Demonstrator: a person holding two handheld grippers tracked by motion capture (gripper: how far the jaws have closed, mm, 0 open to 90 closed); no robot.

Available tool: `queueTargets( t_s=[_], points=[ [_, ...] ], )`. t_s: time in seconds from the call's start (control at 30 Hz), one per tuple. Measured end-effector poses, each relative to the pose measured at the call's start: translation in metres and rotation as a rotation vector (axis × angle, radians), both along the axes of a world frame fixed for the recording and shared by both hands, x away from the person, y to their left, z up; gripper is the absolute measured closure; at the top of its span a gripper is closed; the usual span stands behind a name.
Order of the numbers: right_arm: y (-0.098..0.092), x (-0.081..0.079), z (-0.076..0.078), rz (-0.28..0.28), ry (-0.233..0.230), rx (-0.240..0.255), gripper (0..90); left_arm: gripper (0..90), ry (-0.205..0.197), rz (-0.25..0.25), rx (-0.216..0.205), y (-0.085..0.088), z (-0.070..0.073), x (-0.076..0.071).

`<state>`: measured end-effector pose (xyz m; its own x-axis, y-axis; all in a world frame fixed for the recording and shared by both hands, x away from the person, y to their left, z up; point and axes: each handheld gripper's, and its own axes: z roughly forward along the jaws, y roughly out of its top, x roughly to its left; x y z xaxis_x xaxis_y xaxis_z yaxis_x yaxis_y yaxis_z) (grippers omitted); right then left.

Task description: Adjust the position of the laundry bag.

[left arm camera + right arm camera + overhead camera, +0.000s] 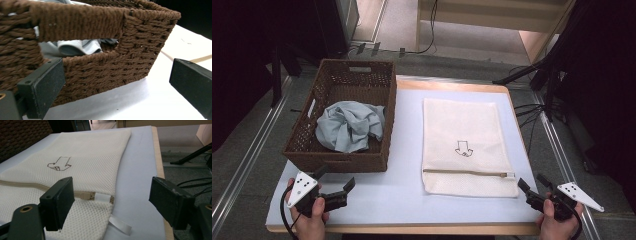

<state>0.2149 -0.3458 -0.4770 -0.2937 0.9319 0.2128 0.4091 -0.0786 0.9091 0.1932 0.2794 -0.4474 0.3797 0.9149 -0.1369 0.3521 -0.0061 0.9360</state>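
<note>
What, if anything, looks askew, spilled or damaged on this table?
Nothing stands out. The grey cloth lies crumpled inside the wicker basket, and the mesh laundry bag lies flat and square on the table, its zipper closed. Nothing is spilled or torn.

Even overhead light, dark vignetted corners in high view, soft res, near claws slightly blurred

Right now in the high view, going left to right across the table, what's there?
Left gripper → brown wicker basket holding a crumpled grey-blue cloth → cream mesh laundry bag, lying flat with its zipper at the near end → right gripper. Both grippers rest at the near edge, jaws open.
</note>
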Motion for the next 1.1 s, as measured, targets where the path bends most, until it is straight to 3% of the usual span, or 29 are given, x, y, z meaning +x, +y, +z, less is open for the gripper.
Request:
queueTargets(
  t_s=[0.3,0.5,0.53,0.57,0.6,0.63,0.7,0.8,0.87,0.97,1.1],
  points=[
    [0.003,0.004,0.000,0.014,0.009,0.037,21.4,0.6,-0.016,-0.024,0.001,-0.026,0.006,-0.003],
    [0.008,0.007,0.002,0.021,0.009,0.024,21.8,0.7,-0.012,-0.063,0.042,-0.055,0.007,-0.001],
    [0.009,0.008,0.002,0.023,0.013,0.024,22.1,0.7,0.009,-0.086,0.010,-0.066,0.006,0.000],
    [0.010,0.010,0.002,0.019,0.015,0.018,22.8,0.7,0.032,-0.111,-0.051,-0.070,0.007,0.001],
    [0.010,0.011,0.002,0.015,0.015,0.013,23.5,0.7,0.041,-0.132,-0.080,-0.075,0.008,0.002],
    [0.011,0.012,0.002,0.014,0.014,0.004,23.8,0.7,0.041,-0.132,-0.080,-0.075,0.008,0.002],
    [0.012,0.015,0.003,0.005,0.023,0.008,24.6,0.8,0.010,-0.156,-0.004,-0.095,0.012,0.001],
    [0.017,0.020,0.004,0.007,0.031,0.021,24.8,2.5,0.011,-0.172,0.009,-0.110,0.010,0.004],
    [0.023,0.022,0.004,0.020,0.043,-0.001,24.1,4.4,0.021,-0.171,0.011,-0.119,0.008,0.008],
    [0.029,0.026,0.003,0.027,0.057,0.008,25.6,7.7,0.047,-0.187,0.004,-0.133,0.005,0.014],
    [0.033,0.033,0.002,0.032,0.068,0.008,29.3,13.7,0.033,-0.215,0.025,-0.151,0.007,0.018]
  ],
)
